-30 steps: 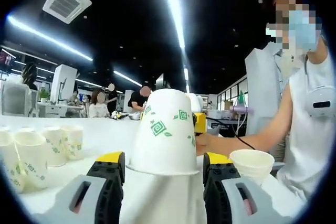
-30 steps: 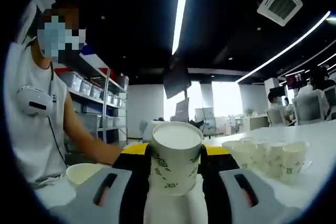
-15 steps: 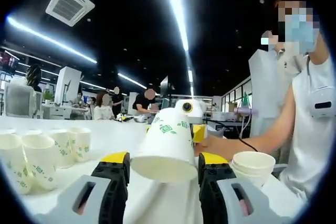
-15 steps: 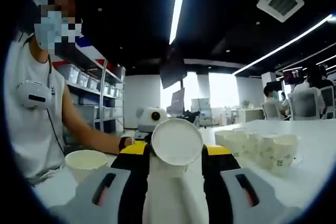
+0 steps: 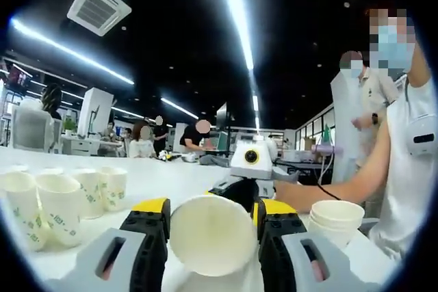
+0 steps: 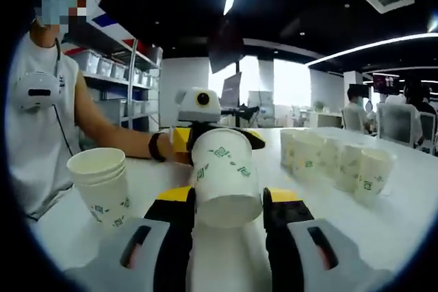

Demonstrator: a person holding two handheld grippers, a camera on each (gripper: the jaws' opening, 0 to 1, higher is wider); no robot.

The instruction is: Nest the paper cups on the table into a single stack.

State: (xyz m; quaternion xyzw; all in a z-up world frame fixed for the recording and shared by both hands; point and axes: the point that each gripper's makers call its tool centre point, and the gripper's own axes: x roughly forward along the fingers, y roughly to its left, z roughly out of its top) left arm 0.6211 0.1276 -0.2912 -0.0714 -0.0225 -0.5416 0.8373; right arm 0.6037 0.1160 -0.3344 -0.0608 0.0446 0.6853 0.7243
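Both grippers [image 5: 211, 218] [image 6: 227, 203] pinched one paper cup [image 5: 213, 236] between them above the white table [image 6: 404, 227], its mouth facing the left gripper. Loose cups [image 6: 337, 162] stood in a row; a nested stack [image 6: 101, 184] sat beside the person's arm [image 6: 116, 138].

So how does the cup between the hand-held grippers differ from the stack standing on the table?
The held cup lies tipped on its side, clear of the table; the stack stands upright on the white table, mouth up. The held cup is single; the stack shows several nested rims. Both are white paper with green print.
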